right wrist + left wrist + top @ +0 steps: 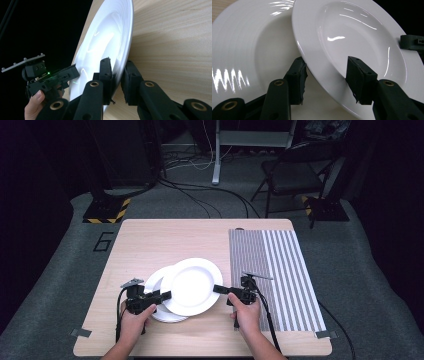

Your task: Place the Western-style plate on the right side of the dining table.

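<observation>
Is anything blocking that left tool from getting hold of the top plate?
Nothing visible does. The left tool already has the top plate's rim between its open jaws. The lower plate lies beneath, and the right tool pinches the opposite rim.

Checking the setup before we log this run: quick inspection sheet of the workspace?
Surface: wooden table, striped mat on its right part.
Job's things: upper plate overlaps lower plate.
Clutter: nothing seen.
Grippers: right hand-held gripper clamped on the upper plate's right rim; left hand-held gripper jaws straddle its left rim, pads not pressing.
Cables: one cable trails from each gripper; more on the floor.
Surroundings: dark room, folding chair, floor mark "6".
</observation>
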